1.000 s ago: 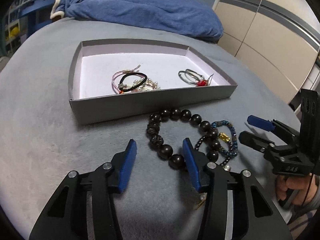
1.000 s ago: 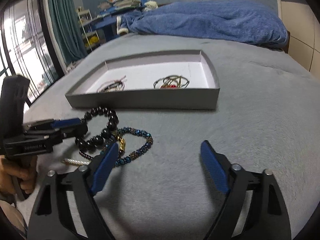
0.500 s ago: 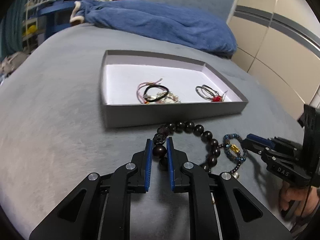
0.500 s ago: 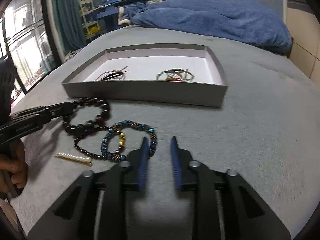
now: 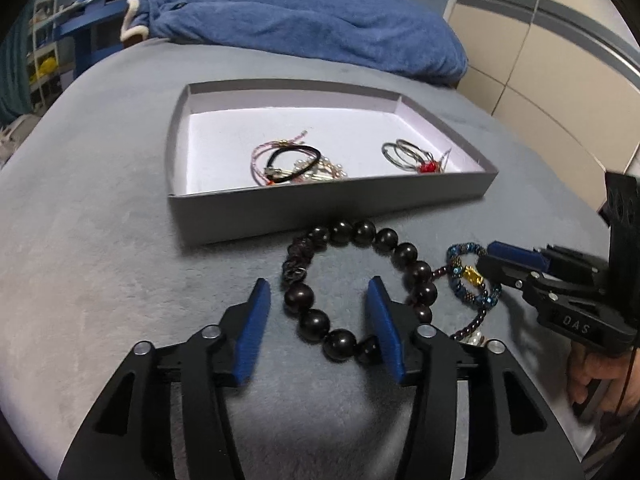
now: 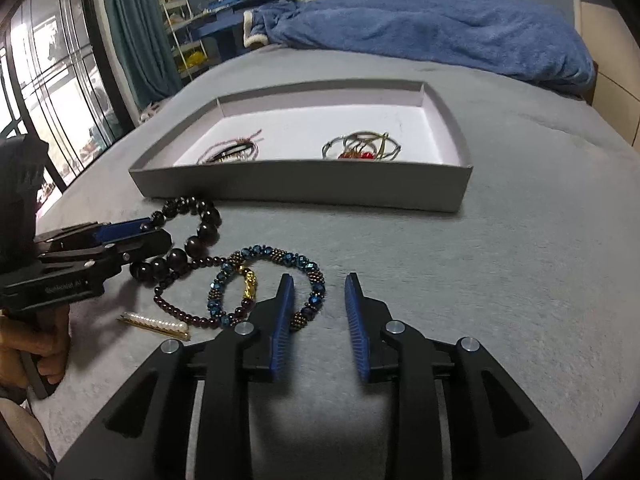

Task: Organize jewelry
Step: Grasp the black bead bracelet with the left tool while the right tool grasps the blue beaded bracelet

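Note:
A large dark bead bracelet [image 5: 352,280] lies on the grey bed in front of the grey tray [image 5: 320,212]. My left gripper [image 5: 318,304] is open, its fingers on either side of the bracelet's near-left beads. A blue bead bracelet [image 6: 272,284] with a gold charm, a thin dark purple bead strand [image 6: 180,304] and a pearl hair clip [image 6: 156,324] lie beside it. My right gripper [image 6: 318,300] is open, just over the blue bracelet's right edge. The tray [image 6: 300,184] holds cord bracelets [image 5: 286,160] and silver rings with red beads [image 5: 412,156].
A blue blanket [image 5: 312,28] lies behind the tray. Cabinet panels [image 5: 540,80] stand at the right. A window, curtain and shelves [image 6: 80,60] are at the left in the right wrist view. The grey bed cover [image 6: 540,240] stretches right of the jewelry.
Half a second ago both grippers were nearly shut, the left around a dark bead; now both have opened. The dark bracelet still lies on the bed.

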`<state>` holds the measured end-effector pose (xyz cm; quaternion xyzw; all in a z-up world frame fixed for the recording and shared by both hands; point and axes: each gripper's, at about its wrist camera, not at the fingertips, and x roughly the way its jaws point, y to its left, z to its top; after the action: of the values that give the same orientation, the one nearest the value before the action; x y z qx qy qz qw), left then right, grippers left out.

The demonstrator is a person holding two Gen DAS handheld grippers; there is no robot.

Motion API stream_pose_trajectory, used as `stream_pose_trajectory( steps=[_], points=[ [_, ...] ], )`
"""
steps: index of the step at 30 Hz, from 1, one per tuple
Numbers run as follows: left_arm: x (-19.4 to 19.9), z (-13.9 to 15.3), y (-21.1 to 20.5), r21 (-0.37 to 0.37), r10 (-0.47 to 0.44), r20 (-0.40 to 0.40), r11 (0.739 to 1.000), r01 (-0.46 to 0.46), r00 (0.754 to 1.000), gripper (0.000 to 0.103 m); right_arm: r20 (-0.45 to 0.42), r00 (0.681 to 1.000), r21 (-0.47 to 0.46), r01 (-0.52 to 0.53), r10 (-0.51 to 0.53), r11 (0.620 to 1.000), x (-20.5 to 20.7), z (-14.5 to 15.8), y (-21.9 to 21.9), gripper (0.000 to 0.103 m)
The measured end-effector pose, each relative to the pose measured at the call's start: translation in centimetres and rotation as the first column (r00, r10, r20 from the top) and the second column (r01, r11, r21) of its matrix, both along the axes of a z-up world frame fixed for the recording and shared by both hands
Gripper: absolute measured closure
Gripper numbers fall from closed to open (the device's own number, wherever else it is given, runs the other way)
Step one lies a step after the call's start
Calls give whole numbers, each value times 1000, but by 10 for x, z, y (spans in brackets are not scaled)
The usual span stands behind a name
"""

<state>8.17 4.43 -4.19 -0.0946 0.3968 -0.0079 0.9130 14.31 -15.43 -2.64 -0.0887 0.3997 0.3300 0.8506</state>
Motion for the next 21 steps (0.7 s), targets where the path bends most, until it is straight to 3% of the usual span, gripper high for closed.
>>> stream_pose_trajectory(
  steps=[4,6,8,16,21],
  points=[
    [1,-1,-3,28,-1,-9,1000,1,1000,53,13,1000,-26,-11,12,1000,-2,-1,4,80],
    [0,-1,-2,26,7,-3,1000,-7,1000,68,22,999,-23,-38,38,999,-7,0,6,93],
    [-3,0,4,-7,16,13,1000,-15,1000,88,37,998,-17,-50,50,999,-11,1,6,96],
    [-19,18,-10,15,-65,125,998,64,990,88,82,997,119,-2,-8,993,-15,17,-20,96],
    [-26,33,-6,-24,-75,181,996,81,981,88,81,996,196,20,-36,980,-11,28,-32,96]
  ],
)
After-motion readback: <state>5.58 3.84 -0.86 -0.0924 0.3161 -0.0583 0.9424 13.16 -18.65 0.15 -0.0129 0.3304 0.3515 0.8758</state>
